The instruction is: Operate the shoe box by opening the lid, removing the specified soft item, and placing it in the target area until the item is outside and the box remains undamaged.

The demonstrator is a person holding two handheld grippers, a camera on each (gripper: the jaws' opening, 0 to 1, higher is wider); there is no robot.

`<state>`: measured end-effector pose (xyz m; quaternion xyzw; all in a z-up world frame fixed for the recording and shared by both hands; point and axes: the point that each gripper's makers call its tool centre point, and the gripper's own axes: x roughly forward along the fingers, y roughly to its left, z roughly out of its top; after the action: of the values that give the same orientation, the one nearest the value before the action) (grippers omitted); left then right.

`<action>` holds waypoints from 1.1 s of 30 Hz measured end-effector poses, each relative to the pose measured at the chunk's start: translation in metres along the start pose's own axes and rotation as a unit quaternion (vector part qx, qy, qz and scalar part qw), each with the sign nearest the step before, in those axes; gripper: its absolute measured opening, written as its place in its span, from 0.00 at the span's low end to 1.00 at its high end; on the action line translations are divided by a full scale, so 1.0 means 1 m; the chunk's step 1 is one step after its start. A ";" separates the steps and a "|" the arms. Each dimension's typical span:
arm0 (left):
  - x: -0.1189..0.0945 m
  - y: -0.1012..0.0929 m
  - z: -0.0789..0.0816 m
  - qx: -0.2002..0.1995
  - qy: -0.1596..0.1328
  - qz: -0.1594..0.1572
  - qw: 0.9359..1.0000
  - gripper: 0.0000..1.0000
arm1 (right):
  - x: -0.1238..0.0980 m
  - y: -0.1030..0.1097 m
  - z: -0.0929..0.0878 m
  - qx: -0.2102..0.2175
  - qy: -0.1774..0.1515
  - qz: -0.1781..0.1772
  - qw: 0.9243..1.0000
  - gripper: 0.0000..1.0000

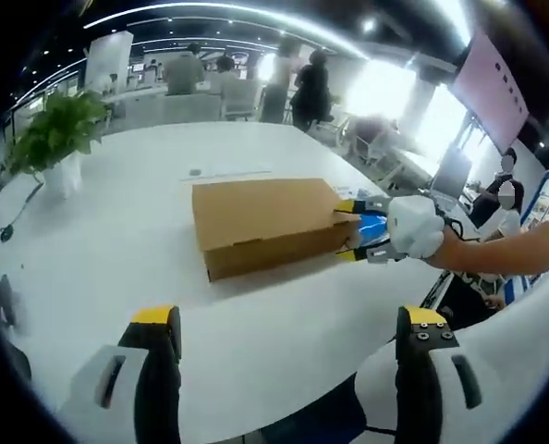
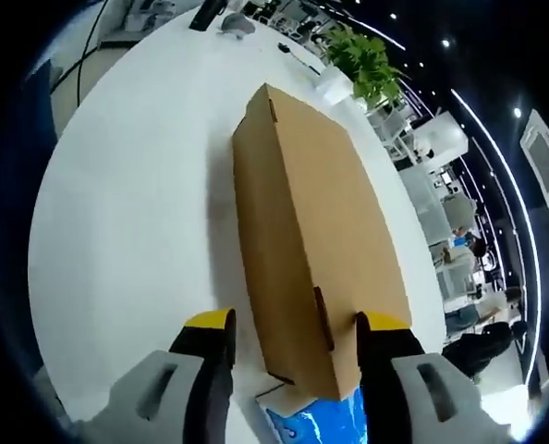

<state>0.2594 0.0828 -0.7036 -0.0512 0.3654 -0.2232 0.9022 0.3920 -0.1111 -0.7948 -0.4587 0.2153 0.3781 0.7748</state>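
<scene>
Yellow-tipped jaws of the left gripper [image 1: 288, 333] rise closest to the lens in the left gripper view, spread wide with nothing between them, hovering over the white table [image 1: 117, 240] well short of the shoe box [image 1: 265, 222]. That box is plain brown cardboard, long and low, with its lid down flat and a front flap edge running along the side facing the camera. No brand, label or legible writing shows on it in either view.

From the left gripper view, the right gripper [image 1: 358, 231] comes in from the right, gripped by a hand in a white glove [image 1: 415, 227], its yellow and blue tips touching the box's right end. The right gripper view looks lengthwise down the same box [image 2: 302, 213]: the right gripper [image 2: 293, 338] has its 2 jaws parted and set astride the near end, 1 on each side, without visibly pinching it. A small tab slot shows in the near end of the lid, and a blue printed sheet [image 2: 311, 425] peeks out beneath that end.

Farther out, a potted plant [image 1: 57, 134] in a white pot stands near the table's far left edge, seen again beyond the box's far end in the right gripper view [image 2: 362, 60]. People [image 1: 307, 92] stand at desks behind, under bright ceiling strips, beside a pink wall screen [image 1: 492, 79].
</scene>
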 end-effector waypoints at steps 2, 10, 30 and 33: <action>0.001 0.002 0.001 0.003 0.000 -0.004 1.000 0.99 | -0.007 -0.004 0.004 0.050 -0.008 0.006 0.999 0.68; 0.000 0.004 0.002 0.007 0.005 -0.001 1.000 0.99 | -0.051 -0.024 0.017 0.225 -0.055 0.004 0.973 0.91; -0.017 0.011 0.009 -0.016 -0.004 0.009 1.000 0.99 | -0.176 -0.007 -0.048 0.412 -0.031 -0.039 0.910 0.95; -0.020 0.006 0.014 -0.014 -0.008 0.010 1.000 0.99 | -0.188 0.001 -0.060 0.430 -0.032 -0.042 0.901 0.95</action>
<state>0.2585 0.0958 -0.6826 -0.0620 0.3618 -0.2083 0.9066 0.2752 -0.2363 -0.6962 -0.0767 0.3127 0.2302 0.9184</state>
